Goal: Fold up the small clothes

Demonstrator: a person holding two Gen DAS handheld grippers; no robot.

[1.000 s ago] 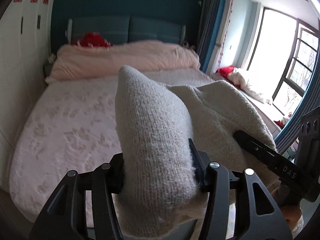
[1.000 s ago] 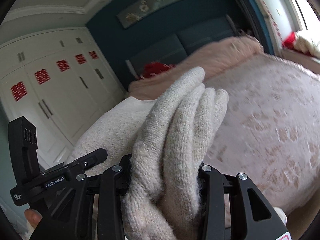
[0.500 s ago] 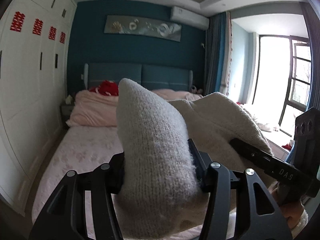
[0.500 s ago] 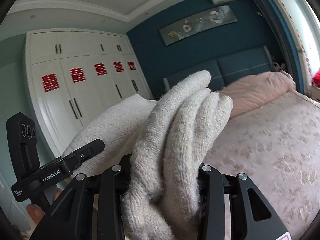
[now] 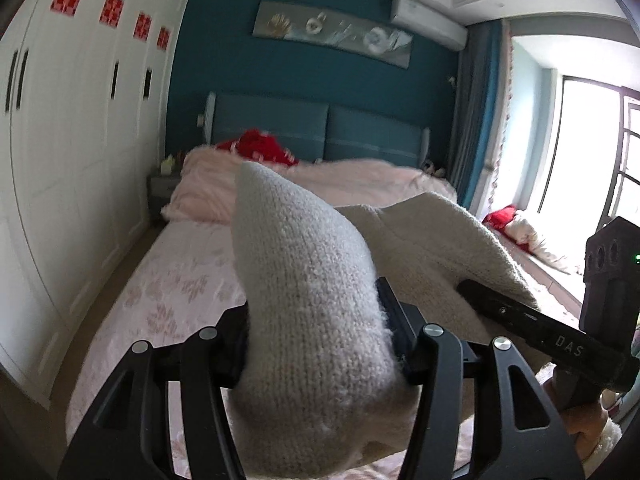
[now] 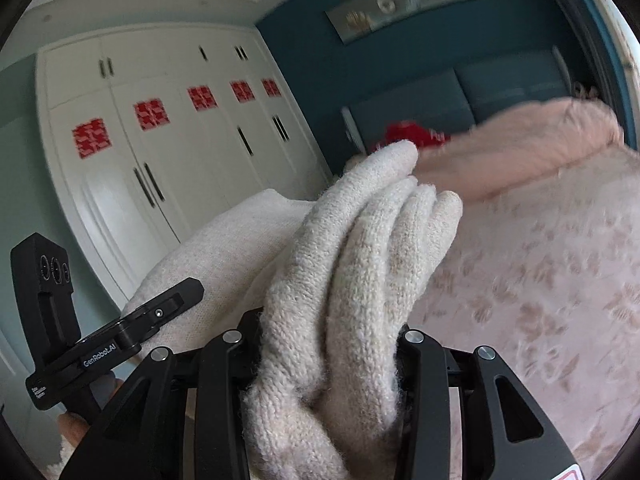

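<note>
Both claws, left (image 5: 320, 344) and right (image 6: 324, 364), grip bunched folds of one cream knit sweater (image 5: 432, 248), held up above the pink bed (image 5: 176, 288). Likely mid-carry; next it needs spreading flat on the bed.

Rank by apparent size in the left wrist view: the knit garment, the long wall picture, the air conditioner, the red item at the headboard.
1. knit garment, though nearness to the camera inflates it
2. wall picture
3. air conditioner and red item: too alike to rank
</note>
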